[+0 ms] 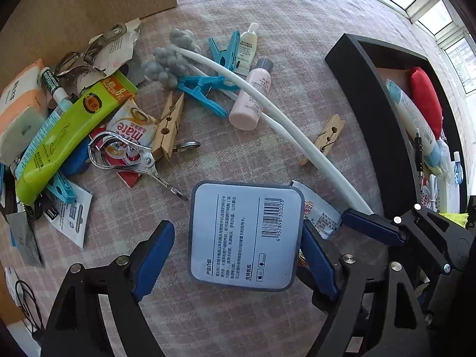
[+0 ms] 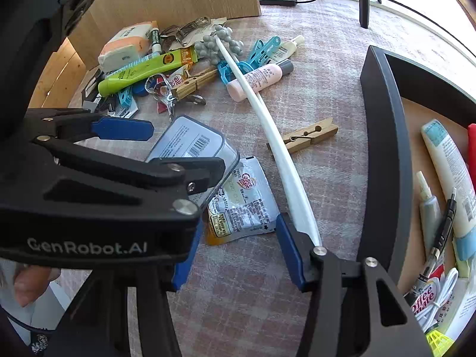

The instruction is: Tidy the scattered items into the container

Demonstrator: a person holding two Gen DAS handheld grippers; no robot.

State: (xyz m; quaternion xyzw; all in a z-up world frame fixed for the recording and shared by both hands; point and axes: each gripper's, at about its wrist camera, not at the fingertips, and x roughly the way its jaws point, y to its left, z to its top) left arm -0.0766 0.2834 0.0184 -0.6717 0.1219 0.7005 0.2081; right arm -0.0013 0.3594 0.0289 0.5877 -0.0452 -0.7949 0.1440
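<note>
A flat grey-blue box (image 1: 242, 235) with a barcode label lies on the checked cloth. My left gripper (image 1: 235, 255) points down over it, open, jaws on either side; the right pad touches its edge, the left stands clear. The same left gripper (image 2: 184, 148) crosses the right wrist view above the box (image 2: 193, 142). My right gripper (image 2: 238, 253) is open over bare cloth, a Coffee-mate sachet (image 2: 241, 205) just beyond. A long white stick (image 2: 276, 148) ends against the outside of its right finger. The black tray (image 2: 383, 148) stands at the right.
The tray (image 1: 366, 89) holds a cream tube (image 2: 449, 172), a red pouch (image 1: 425, 98), a cable and sachets. A heap at the back left includes a green tube (image 1: 68, 136), a metal clamp (image 1: 125, 154), wooden pegs (image 2: 309, 136), a pink bottle (image 1: 253, 98). Wooden panels (image 1: 89, 3) wall the back.
</note>
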